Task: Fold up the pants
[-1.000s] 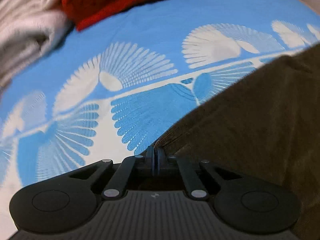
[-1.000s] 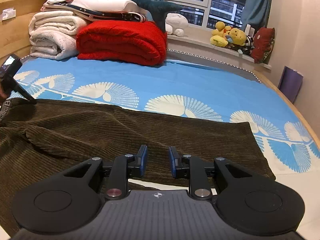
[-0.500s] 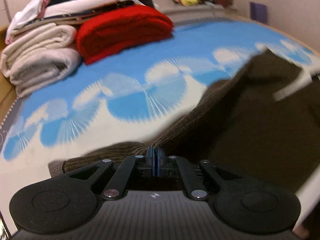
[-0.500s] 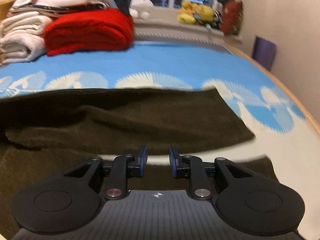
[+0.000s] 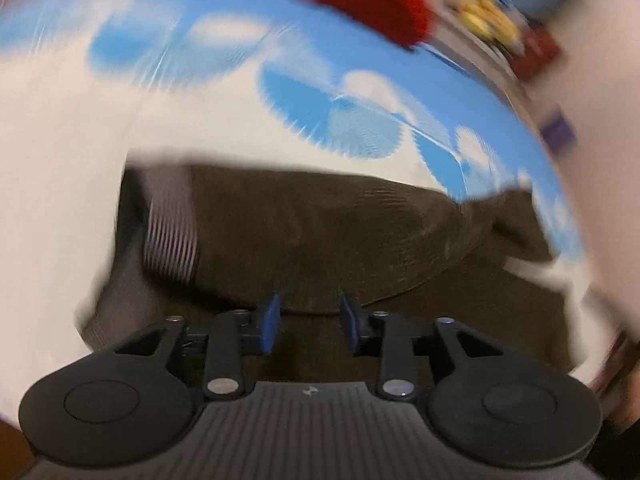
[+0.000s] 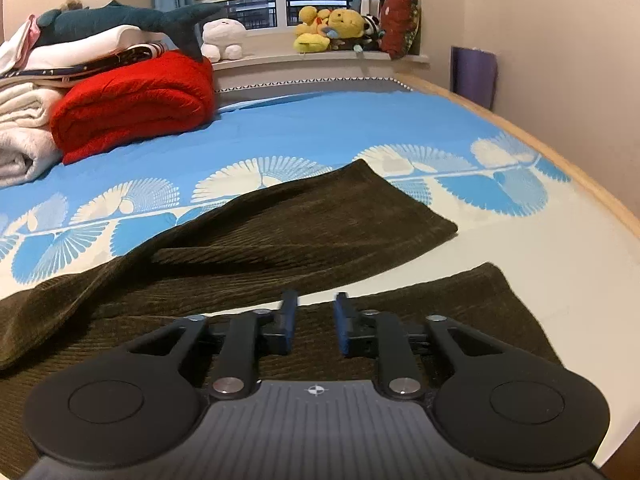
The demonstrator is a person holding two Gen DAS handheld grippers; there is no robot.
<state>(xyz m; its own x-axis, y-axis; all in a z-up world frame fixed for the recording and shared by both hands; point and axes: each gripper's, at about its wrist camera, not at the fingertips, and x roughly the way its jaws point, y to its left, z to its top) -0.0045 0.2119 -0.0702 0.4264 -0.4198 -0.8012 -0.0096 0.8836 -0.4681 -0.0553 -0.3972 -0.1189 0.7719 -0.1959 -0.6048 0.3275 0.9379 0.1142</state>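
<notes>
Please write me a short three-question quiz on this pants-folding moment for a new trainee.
1. True or false: the left gripper is clamped shut on the brown corduroy pants.
2. Multiple choice: on the blue patterned sheet, the two pant-leg ends lie A) stacked one on the other, B) apart with sheet showing between them, C) hanging off the bed.
3. Fill in: the folded blanket beside the white bedding stack is ____.

Key
1. False: its jaws stand open above the fabric, as do those of the right gripper.
2. B.
3. Red.
</notes>
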